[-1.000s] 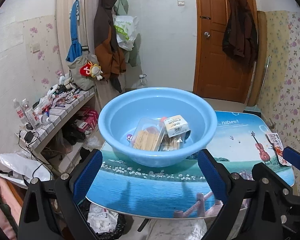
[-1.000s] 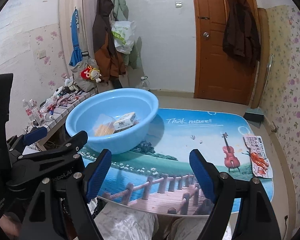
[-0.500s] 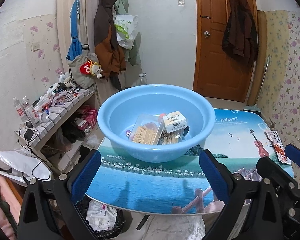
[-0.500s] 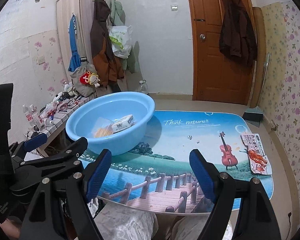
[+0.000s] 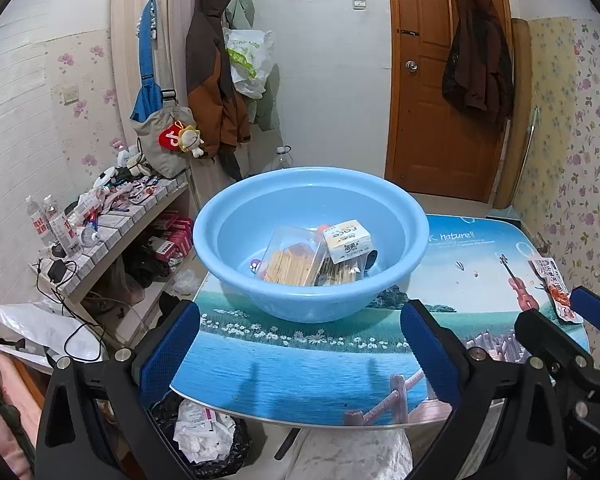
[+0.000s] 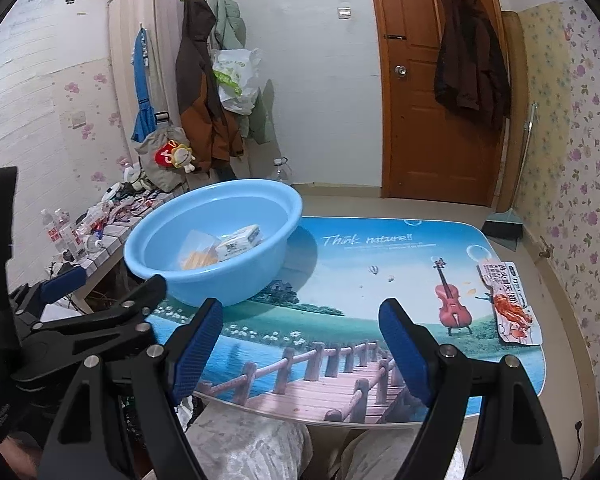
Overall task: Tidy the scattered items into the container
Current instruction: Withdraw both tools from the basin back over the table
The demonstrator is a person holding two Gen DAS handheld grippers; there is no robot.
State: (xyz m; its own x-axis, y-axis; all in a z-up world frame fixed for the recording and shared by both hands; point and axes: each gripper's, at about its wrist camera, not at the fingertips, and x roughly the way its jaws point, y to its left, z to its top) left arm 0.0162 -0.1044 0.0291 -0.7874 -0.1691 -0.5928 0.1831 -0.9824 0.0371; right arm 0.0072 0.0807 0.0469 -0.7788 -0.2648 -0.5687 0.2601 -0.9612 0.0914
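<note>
Basin (image 5: 236, 216) faces both empty, downward-tilted tongs; left tongs (image 5: 300, 356) opening.

left wrist: near edge of surface (image 5: 284, 364), faces blue basin (image 5: 236, 216), close | right wrist: further right, angled down | shared: basin (image 6: 284, 204), door (image 6: 440, 120)

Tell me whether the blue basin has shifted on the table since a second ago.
No. In the right wrist view the blue basin sits at the same spot on the table, left of the "Think nature" lettering, as before.
</note>
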